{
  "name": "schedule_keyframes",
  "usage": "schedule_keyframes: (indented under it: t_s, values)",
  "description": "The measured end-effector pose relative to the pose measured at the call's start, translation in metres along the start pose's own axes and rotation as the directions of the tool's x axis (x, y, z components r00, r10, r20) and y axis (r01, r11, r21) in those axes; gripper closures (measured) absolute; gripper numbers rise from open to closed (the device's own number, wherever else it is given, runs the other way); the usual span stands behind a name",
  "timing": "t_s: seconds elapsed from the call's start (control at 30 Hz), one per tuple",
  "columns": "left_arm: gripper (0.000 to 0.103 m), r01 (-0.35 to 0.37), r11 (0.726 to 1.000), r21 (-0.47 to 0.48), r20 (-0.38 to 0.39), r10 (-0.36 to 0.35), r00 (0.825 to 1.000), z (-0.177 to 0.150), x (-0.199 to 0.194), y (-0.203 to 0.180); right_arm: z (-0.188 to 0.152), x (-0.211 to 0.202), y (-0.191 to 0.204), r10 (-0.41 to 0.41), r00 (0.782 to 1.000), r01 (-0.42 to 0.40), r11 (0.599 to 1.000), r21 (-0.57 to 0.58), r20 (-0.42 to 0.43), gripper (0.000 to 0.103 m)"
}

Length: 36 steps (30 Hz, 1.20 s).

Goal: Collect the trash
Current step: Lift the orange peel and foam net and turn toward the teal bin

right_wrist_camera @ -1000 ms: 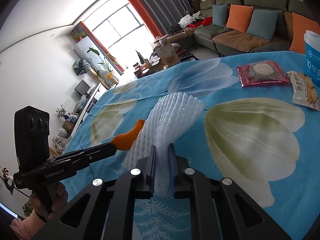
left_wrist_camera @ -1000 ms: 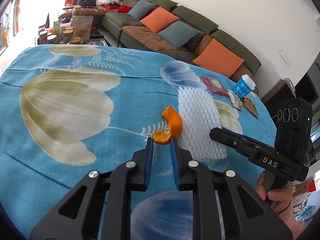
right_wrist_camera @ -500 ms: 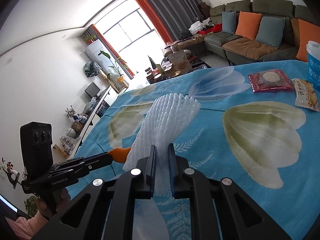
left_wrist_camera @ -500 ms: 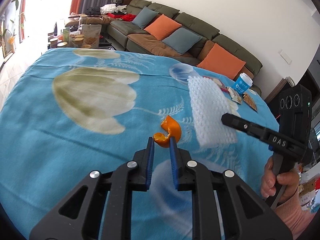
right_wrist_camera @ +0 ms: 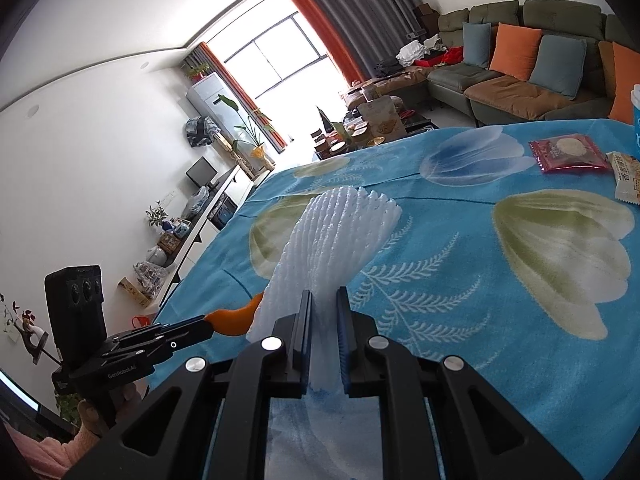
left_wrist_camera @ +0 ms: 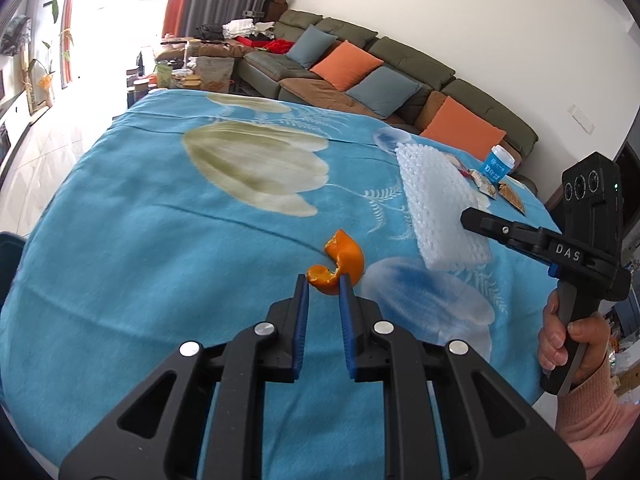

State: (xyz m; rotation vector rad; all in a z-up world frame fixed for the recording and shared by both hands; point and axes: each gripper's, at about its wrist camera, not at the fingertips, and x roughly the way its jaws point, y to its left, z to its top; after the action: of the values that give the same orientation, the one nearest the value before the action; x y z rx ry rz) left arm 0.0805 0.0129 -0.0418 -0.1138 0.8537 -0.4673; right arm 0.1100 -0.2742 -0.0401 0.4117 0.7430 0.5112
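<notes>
Orange peel (left_wrist_camera: 339, 265) and white foam net (left_wrist_camera: 442, 208), each clamped in its gripper, have risen off the blue tablecloth (left_wrist_camera: 140, 240) and drawn nearer.

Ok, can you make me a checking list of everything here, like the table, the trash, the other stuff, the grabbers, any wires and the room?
Surface: table under a blue flowered cloth.
Job's things: orange peel and white foam net, both lifted off the cloth.
Clutter: red snack packet, biscuit wrapper, blue-white cup at the far end.
Grippers: left gripper shut on the peel; right gripper shut on the net.
Cables: nothing seen.
Surroundings: sofa with cushions, bright window.
</notes>
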Motion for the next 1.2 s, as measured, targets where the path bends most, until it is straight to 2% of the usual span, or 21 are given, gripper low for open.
schedule_keyframes:
  t_s: [1.0,1.2]
  values:
    - [0.089,-0.064,0.998,-0.015,0.102,0.065,0.993,-0.026,-0.067,0.02,-0.011,0.025,0.041,0.074,0.997,-0.076,0.995,-0.068,-0.039,0.093]
    - [0.089,-0.064,0.998,-0.019,0.096,0.065,0.993,-0.028,-0.067,0.02,-0.014,0.029,0.047,0.077,0.996,-0.081,0.994,-0.08,-0.051,0.093]
